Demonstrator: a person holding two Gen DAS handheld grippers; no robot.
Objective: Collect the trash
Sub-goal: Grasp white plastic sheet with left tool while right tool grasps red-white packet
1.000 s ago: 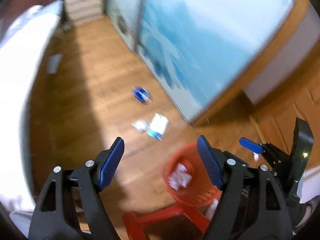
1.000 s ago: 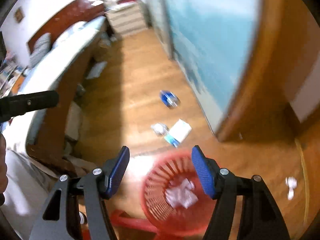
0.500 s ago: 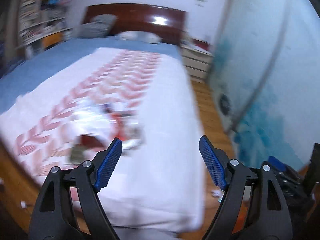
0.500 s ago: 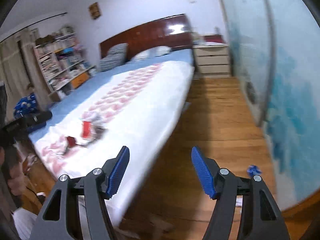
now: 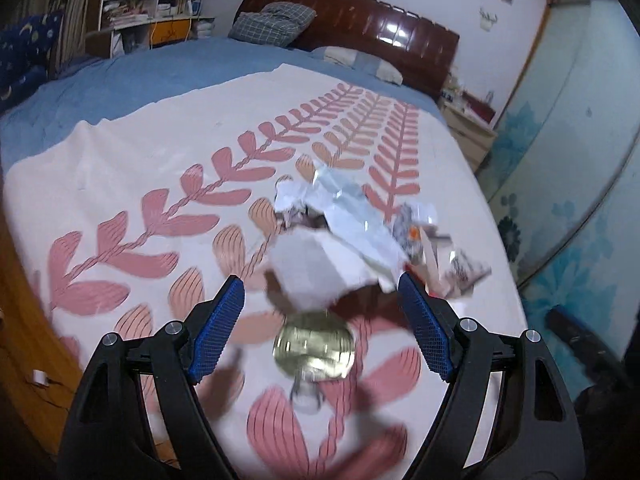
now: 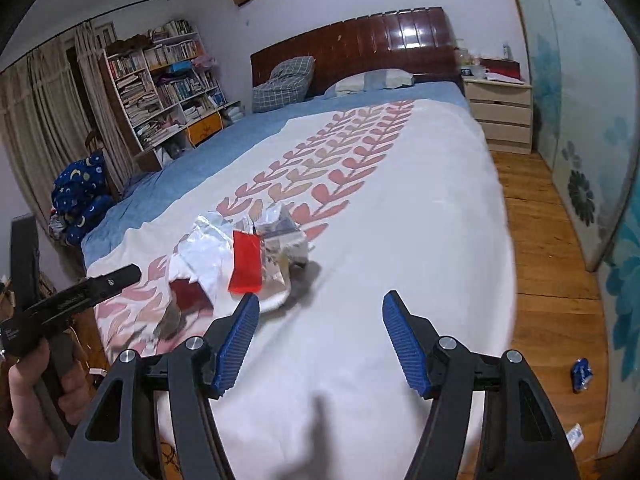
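A pile of trash lies on the white bedspread (image 5: 120, 184): silver foil wrappers (image 5: 344, 208), white paper (image 5: 308, 268), a round gold can end (image 5: 314, 350) and small packets (image 5: 460, 264). My left gripper (image 5: 320, 330) is open and empty, just above the can and paper. In the right wrist view the same pile (image 6: 240, 256) with a red wrapper (image 6: 246, 266) lies ahead to the left. My right gripper (image 6: 316, 344) is open and empty over the bedspread (image 6: 400, 240). The left gripper's body (image 6: 72, 296) shows at the left edge.
A blue wrapper (image 6: 582, 374) and a small white scrap (image 6: 574, 434) lie on the wooden floor (image 6: 544, 240) at the right. A nightstand (image 6: 500, 116), a dark headboard (image 6: 360, 44) and a bookshelf (image 6: 160, 92) stand behind. A wardrobe with blue flowers (image 6: 592, 120) lines the right.
Both grippers swung up from the red basket on the floor to the bed. The left now hangs close over the trash pile. Both stay open.
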